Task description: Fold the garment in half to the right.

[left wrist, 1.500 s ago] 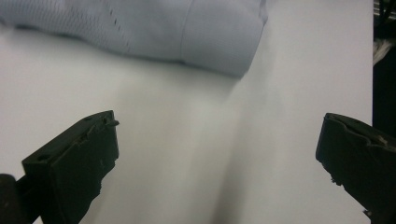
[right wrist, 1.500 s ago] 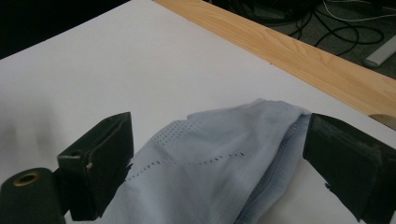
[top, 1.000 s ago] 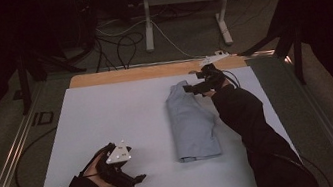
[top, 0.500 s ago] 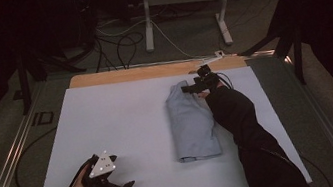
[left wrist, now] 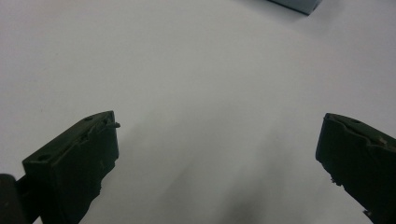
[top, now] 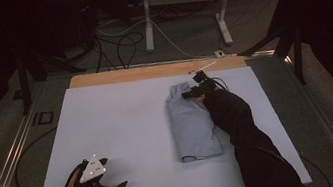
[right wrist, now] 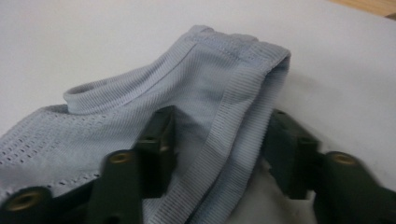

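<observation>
Dim, dark surroundings; pale table (top: 125, 130) evenly lit; soft shadows; close claw views slightly blurred

high view: overhead, facing forward over whole table (top: 125, 130). left gripper view: close above bare surface. right gripper view: close on garment (right wrist: 196, 84), shared with high view.

**Folded light-blue garment, right half of tabletop**

Light blue-grey knit garment (top: 192, 125), folded into a long narrow bundle, lying flat on the white tabletop (top: 120, 131), right of centre. Long axis runs near to far. Near end squared off, far end narrower and slightly rumpled. In the right gripper view: ribbed band along the far edge (right wrist: 243, 93), perforated mesh panel (right wrist: 42, 135) at left, folded layers stacked.
</observation>
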### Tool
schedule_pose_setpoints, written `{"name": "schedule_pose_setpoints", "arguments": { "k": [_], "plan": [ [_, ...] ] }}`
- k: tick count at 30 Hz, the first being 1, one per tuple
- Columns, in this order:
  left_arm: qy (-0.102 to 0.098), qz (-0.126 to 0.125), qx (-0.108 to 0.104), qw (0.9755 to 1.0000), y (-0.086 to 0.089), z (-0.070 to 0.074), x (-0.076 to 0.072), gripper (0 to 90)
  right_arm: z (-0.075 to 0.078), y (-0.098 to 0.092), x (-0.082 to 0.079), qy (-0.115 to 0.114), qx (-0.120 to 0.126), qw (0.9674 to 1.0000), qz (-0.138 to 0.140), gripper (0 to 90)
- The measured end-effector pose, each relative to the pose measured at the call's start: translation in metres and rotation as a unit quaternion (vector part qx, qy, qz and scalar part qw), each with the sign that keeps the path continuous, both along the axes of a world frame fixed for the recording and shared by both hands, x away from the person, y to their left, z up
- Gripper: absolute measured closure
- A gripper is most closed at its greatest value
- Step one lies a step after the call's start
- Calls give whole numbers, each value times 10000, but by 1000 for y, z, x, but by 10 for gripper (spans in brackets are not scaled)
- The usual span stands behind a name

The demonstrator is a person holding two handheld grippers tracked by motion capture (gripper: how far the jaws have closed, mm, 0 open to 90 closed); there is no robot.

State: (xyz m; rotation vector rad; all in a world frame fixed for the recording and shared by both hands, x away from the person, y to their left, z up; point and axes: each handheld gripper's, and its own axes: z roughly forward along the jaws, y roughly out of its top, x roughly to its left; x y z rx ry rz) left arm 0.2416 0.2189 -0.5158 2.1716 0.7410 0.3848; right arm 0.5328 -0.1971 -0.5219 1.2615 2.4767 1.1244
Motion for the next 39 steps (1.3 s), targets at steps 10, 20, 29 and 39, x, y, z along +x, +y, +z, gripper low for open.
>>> {"name": "schedule_pose_setpoints", "arguments": {
  "k": [10, 20, 29, 39],
  "plan": [
    [-20, 47, -131, 9999, 2, -1, 1, 7, 30, 4, -10, -581, 541, 9967, 141, 853],
    [-68, 29, -189, 9998, 3, 0, 1, 7, 12, 10, 1, -364, 207, 9991, 56, 852],
    [-79, -39, -195, 9998, 2, 0, 0, 7, -1, 14, 5, -317, -70, 9995, -14, 846],
    [-104, -60, -192, 9997, 2, 1, 0, 6, -3, 16, 7, -377, -283, 9988, -101, 764]
  ]
}}
